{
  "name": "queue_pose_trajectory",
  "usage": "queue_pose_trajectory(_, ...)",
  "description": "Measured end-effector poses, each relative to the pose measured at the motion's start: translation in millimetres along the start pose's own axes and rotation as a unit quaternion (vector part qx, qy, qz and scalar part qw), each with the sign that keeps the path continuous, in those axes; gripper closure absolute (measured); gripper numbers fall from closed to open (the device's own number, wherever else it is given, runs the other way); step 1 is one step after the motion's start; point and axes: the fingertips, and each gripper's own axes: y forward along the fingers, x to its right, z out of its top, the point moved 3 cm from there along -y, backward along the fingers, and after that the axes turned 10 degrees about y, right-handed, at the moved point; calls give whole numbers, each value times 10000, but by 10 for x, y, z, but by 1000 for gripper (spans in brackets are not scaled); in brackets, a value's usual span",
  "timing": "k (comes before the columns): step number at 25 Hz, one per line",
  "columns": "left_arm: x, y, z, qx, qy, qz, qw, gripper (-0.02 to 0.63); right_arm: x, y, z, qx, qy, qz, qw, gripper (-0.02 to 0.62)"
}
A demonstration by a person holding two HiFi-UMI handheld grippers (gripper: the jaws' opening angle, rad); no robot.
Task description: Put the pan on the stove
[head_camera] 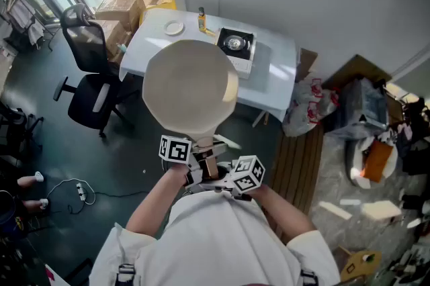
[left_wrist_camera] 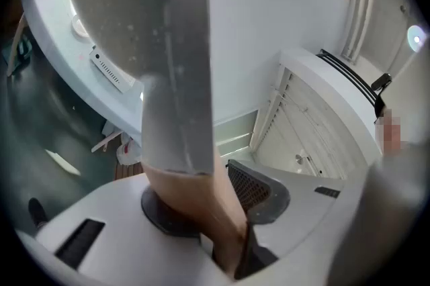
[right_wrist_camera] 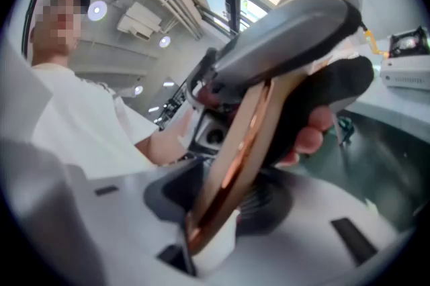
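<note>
A cream pan is held up in the air, close to me, and hides part of the white table. The small gas stove stands on that table beyond the pan; the right gripper view catches it at the far right. Both grippers hold the pan's wooden handle. My left gripper is shut on the handle just below its grey neck. My right gripper is shut on the handle's end, next to the left one.
On the table are a white plate and a small yellow bottle. A black office chair and cardboard boxes stand to its left. Bags and clutter lie to its right. A power strip lies on the floor.
</note>
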Motion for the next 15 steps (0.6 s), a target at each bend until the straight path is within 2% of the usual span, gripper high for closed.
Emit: queue_pose_trajectory(15,31,-27,30,-64,48,-76,9999,462,-36,38,48,54,5,-15,10000,436)
